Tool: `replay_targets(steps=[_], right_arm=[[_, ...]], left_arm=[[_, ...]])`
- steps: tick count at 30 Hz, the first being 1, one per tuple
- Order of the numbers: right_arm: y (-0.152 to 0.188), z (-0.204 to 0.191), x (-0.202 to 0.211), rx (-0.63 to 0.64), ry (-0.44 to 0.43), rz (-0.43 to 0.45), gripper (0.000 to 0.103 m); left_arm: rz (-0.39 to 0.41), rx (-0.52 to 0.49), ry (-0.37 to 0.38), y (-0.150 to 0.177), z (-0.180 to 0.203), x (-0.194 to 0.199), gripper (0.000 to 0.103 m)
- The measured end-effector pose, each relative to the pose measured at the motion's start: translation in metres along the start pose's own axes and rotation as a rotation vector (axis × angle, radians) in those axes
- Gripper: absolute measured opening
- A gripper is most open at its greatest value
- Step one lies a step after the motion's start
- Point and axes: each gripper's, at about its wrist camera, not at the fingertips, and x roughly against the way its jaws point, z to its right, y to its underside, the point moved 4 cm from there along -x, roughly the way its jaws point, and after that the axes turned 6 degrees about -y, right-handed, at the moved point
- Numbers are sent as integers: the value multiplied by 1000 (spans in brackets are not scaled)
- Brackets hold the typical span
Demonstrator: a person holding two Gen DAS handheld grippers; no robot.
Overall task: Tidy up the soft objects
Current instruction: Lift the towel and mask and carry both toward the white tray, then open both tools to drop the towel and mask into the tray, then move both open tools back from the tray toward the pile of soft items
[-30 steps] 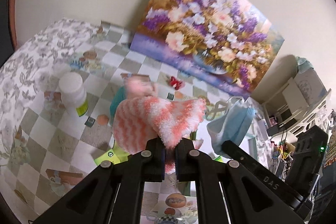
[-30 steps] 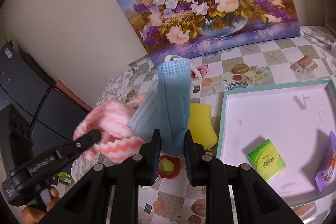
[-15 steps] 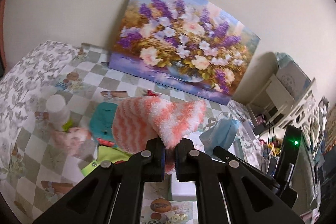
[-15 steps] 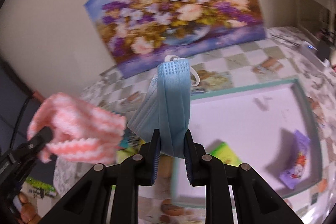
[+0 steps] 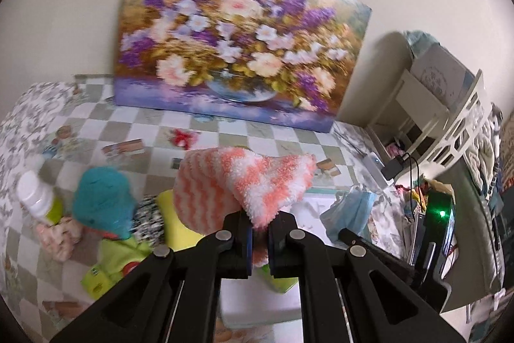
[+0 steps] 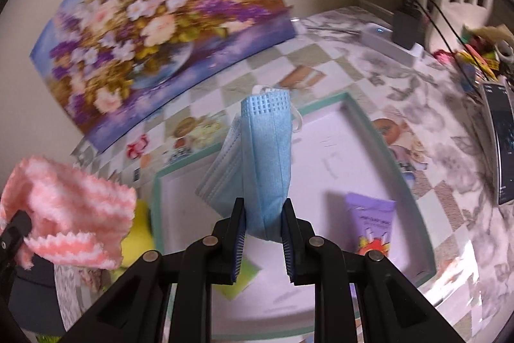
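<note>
Left wrist view: the left gripper [image 5: 259,233] is clenched on a fold of a fluffy pink-and-white striped cloth [image 5: 244,182], which bunches up above the jaws and is lifted clear of the worktop [image 5: 225,134]. Below and to the left lie more soft things: a teal knitted piece [image 5: 102,201], a yellow sponge [image 5: 180,227] and a pale pink bundle [image 5: 57,233], with a white bottle [image 5: 32,195] beside them. Part of a white tray [image 5: 257,304] shows under the jaws. To do this step well, I judge the cloth should be carried fully over the tray before the jaws part, low enough that it drops in a heap and does not drape over the rim.

Right wrist view: the right gripper [image 6: 263,237] is clamped on the lower edge of a blue face mask [image 6: 266,156], which stands up from the jaws with its white ear loop [image 6: 297,121] at the top right. The mask hangs above the white tray with the green rim [image 6: 398,163], which already holds a purple tube [image 6: 372,224] and a green packet [image 6: 241,275]. The striped cloth appears at the left, just outside the tray's edge. The bare middle of the tray looks the best spot; I would lower the mask flat there, clear of the tube, and keep the two grippers apart so that the cloth and the loop do not tangle.
</note>
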Motion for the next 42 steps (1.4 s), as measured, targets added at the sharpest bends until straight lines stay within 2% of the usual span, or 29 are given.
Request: replay_targets(steps=[9,16,18,22,24,26,30,32,33,38,42], right_arm=[[-10,31,-14,-27,118,29,22],[-10,41,-25,-43,121,10,25],[-10,42,-25,-45,119,8,25],[-10,41,-22,-35,118,8,26],[-10,39,-20,-28,118,10,32],[-10,36,-18,-17,115,12,36],[-10,31,-13,0,115,16,51],[-9,29,-12,8,118,14,58],[-9,28,-11,13,122,12,62],[-3,22,-15,49,141,-17,70],[4,19,-21,67,148,-49,76]], left_arm=[[-60,-41,-1,6,34,-65,7],[-117,-71,-2,18,45,-104,7],[-151,-83,-2,27,45,-116,7],[-267,-78,-3,42,40,-132,9],[-282,-62,-7,42,35,-131,18],[-277,-43,-4,39,30,-126,39],[-264,-35,-11,33,23,-113,52],[-263,-31,-28,31,19,-109,67],[-263,-25,-44,30,16,-107,69],[-272,-18,-160,30,-3,-103,82],[-285,-22,-219,35,-15,-106,85]])
